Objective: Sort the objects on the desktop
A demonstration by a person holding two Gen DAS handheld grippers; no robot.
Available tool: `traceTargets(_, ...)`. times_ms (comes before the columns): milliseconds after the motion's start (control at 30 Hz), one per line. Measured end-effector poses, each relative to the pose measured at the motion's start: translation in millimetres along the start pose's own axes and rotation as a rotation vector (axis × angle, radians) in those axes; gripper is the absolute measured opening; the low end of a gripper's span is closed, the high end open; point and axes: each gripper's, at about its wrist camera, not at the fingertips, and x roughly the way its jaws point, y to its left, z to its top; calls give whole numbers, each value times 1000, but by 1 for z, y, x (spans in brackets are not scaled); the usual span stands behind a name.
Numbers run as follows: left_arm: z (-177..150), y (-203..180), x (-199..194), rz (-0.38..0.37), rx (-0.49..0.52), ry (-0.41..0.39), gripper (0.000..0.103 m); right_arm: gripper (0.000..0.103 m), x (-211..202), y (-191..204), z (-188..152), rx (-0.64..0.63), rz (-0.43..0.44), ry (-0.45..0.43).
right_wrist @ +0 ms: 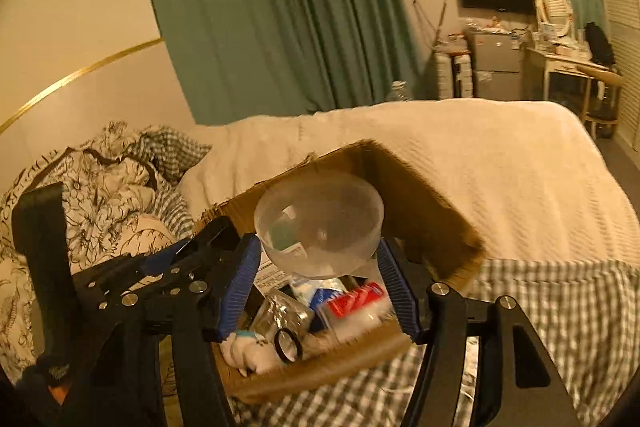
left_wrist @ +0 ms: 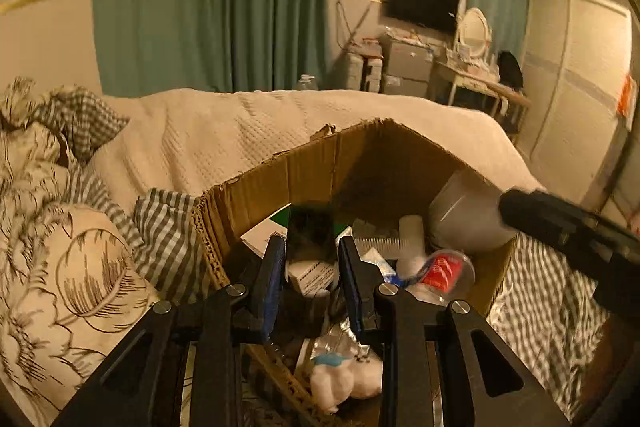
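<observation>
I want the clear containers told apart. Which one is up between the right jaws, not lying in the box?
The big clear bowl, rim up above the cardboard box; the small clear tub lies among the clutter inside.

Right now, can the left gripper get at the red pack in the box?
Probably not directly. The left gripper has a dark flat item between its fingers, and the right gripper holds a clear bowl just above the red pack.

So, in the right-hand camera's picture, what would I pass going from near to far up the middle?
Cardboard box near edge → black ring → clear plastic bowl → cream blanket → green curtain.
</observation>
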Motion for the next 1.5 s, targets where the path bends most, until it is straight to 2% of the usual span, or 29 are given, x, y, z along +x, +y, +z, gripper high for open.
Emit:
traceTargets(33, 1, -1, 1, 6, -13, 1, 61, 83, 3, -1, -2, -4, -12, 0)
traceTargets(67, 2, 0, 0, 25, -35, -5, 94, 89, 2, -3, -4, -12, -32, -9)
traceTargets(100, 3, 1, -5, 76, -80, -32, 103, 89, 2, -5, -4, -18, -45, -16)
traceTargets(167, 0, 1, -13, 141, -157, -92, 103, 89, -3, -10, -3, -49, -84, -20)
traceTargets(200, 0, 4, -15, 148, -182, -95, 103, 89, -5, -12, -4, -66, -91, -25)
traceTargets(267, -8, 6, -14, 124, -226, -80, 103, 90, -9, -15, -6, -103, -104, -19)
traceTargets(333, -23, 13, -13, 56, -253, -103, 103, 91, -9, -20, -11, -128, -118, 12)
traceTargets(400, -25, 22, -4, 69, -292, -66, 103, 92, -3, -19, -16, -166, -149, 32)
traceTargets(500, -24, 31, 5, 16, -339, -7, 103, 92, 10, -20, -22, -180, -159, 30)
traceTargets(567, -26, 34, 5, 57, -333, -9, 103, 92, 21, -23, -25, -155, -127, 36)
traceTargets(633, -27, 37, 1, 119, -326, -35, 103, 92, 28, -23, -29, -169, -131, 40)
traceTargets(733, -26, 38, -7, 150, -313, -67, 103, 92, 36, -20, -34, -194, -142, 28)
traceTargets(833, -27, 32, -8, 186, -280, -78, 103, 92, 37, -24, -37, -154, -131, 12)
traceTargets(1133, -32, 12, 11, 203, -170, -24, 103, 93, 34, -26, -38, -141, -136, 26)
traceTargets(1500, -34, 3, 15, 206, -131, -11, 103, 93, 32, -31, -45, -130, -153, 20)
